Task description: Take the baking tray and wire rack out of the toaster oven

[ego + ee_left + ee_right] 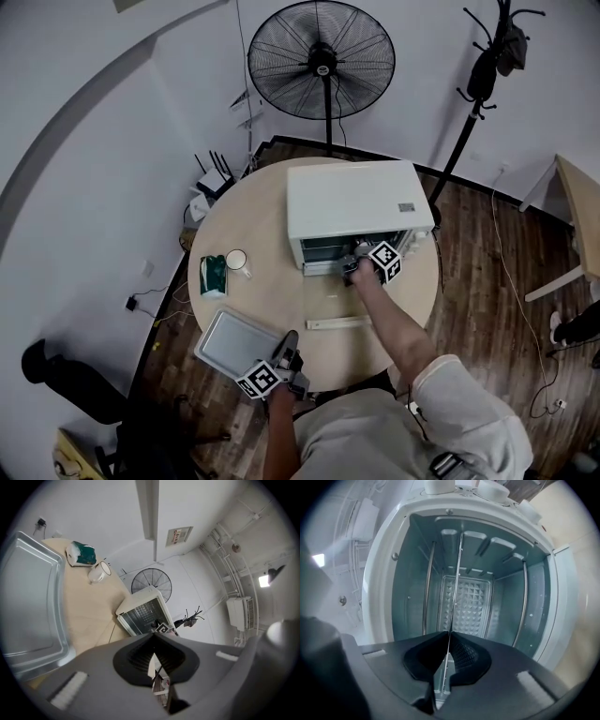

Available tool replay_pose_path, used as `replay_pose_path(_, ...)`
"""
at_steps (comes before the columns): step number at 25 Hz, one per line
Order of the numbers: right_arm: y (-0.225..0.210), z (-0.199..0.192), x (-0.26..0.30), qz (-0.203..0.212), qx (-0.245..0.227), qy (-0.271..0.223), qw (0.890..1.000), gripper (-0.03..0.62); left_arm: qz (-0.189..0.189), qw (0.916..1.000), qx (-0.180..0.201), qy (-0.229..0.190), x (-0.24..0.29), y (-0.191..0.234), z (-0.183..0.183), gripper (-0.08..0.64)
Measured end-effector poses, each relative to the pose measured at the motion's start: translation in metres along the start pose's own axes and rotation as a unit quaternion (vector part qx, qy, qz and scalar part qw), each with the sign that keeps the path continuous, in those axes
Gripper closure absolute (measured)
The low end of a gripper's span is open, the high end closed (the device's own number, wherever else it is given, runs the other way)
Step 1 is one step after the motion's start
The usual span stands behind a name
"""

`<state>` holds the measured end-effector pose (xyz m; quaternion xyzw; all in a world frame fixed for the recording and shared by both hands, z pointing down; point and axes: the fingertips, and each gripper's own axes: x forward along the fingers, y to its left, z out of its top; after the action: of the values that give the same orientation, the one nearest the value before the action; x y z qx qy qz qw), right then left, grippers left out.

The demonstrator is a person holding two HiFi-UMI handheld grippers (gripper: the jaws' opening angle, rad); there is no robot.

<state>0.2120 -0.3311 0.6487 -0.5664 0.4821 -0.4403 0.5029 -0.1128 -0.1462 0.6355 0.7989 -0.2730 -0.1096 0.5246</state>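
The white toaster oven (pixel 347 202) stands on the round table with its door folded down towards me. My right gripper (pixel 352 267) reaches into its mouth, rolled on its side. In the right gripper view the wire rack (pixel 457 573) shows edge-on as a thin line running into the shut jaws of the right gripper (pixel 449 633). The silver baking tray (pixel 230 339) lies flat on the table's near left edge. My left gripper (pixel 290 337) sits just right of it, shut and empty, with the baking tray (pixel 28 616) beside it in the left gripper view.
A white mug (pixel 236 260) and a green packet (pixel 213 275) sit left of the oven. The open door's white handle (pixel 337 322) lies between me and the oven. A standing fan (pixel 322 61) and a coat stand (pixel 483 80) are behind the table (pixel 258 202).
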Motion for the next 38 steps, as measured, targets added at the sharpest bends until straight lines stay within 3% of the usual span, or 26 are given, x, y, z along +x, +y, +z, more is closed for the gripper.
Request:
replay_pose_path(12,-0.003,-0.005,-0.025,-0.008,0.027,-0.027,0.999,0.584,-0.006,0.9998,-0.009,0.014,-0.011,0.008,0.005,0.505)
replay_pose_path(38,-0.002,-0.035,-0.128,0.02,0.054,-0.022,0.998,0.583,-0.016,0.999,-0.015,0.04,-0.029,0.016,-0.002,0.505)
